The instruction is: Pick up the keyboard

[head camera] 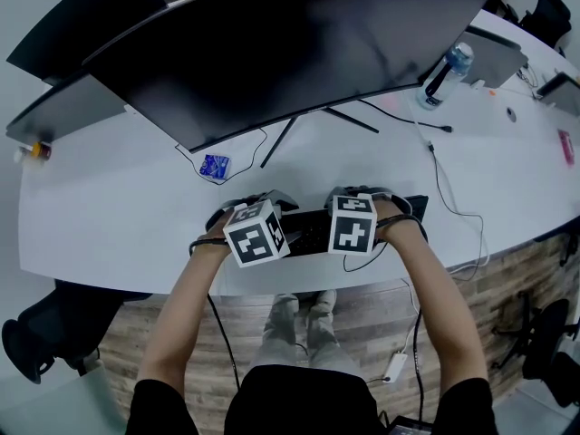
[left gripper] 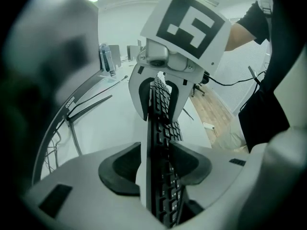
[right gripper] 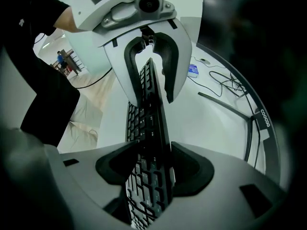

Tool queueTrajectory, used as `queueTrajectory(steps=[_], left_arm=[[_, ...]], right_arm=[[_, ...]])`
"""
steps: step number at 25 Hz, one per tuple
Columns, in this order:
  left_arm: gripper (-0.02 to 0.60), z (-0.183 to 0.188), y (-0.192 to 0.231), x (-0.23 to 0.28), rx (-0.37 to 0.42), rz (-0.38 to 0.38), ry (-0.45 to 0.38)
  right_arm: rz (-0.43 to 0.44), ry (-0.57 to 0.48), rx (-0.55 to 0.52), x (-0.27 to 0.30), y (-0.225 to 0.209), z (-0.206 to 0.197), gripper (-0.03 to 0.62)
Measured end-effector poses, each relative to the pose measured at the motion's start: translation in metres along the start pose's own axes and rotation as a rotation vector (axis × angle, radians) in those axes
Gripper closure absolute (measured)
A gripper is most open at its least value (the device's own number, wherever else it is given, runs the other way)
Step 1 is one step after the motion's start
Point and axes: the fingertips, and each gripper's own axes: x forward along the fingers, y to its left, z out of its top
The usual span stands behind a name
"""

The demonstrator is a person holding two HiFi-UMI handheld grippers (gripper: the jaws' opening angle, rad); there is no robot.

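Keyboard (head camera: pixel 308 231) at near edge of white desk (head camera: pixel 118 216), edge-on between both claws. Left gripper (left gripper: pixel 157 166) clamps its left end, right gripper (right gripper: pixel 154 169) its right end, with pads on both faces. Behind are the monitor stand (head camera: pixel 288 134) and a blue packet (head camera: pixel 215 167). Bare desk lies either side; a cable (head camera: pixel 444 188) trails at right.

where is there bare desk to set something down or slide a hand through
Widest bare patch: left desk, between the blue packet and the desk's left end. Another lies right of the monitor stand, before the cables. Crowded: the front centre around the keyboard, and by the bottle far right.
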Motion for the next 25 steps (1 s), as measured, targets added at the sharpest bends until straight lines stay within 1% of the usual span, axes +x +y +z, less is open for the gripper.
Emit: queueTrajectory(steps=[4, 8, 10, 14, 16, 20, 25], left_arm=[[0.396, 0.001, -0.005, -0.003, 0.002, -0.02, 0.022], [0.382, 0.004, -0.012, -0.006, -0.013, -0.024, 0.04], [0.382, 0.005, -0.019, -0.007, -0.006, -0.026, 0.055], [0.38, 0.004, -0.031, -0.005, 0.009, -0.018, 0.092], [0.37, 0.005, -0.034, -0.006, 0.014, -0.006, 0.114], [0.37, 0.004, -0.045, -0.001, 0.044, 0.003, 0.159], [0.37, 0.001, -0.057, 0.003, 0.023, 0.006, 0.185]], right_arm=[[-0.083, -0.007, -0.015, -0.004, 0.006, 0.001, 0.375], [-0.191, 0.008, -0.032, -0.009, 0.013, 0.0, 0.375], [-0.248, 0.011, -0.046, -0.011, 0.018, -0.001, 0.375], [-0.353, 0.001, -0.086, -0.014, 0.029, -0.001, 0.375], [-0.398, -0.004, -0.104, -0.015, 0.032, -0.002, 0.375], [-0.462, -0.007, -0.115, -0.016, 0.039, -0.003, 0.375], [-0.504, 0.002, -0.12, -0.018, 0.049, -0.003, 0.379]])
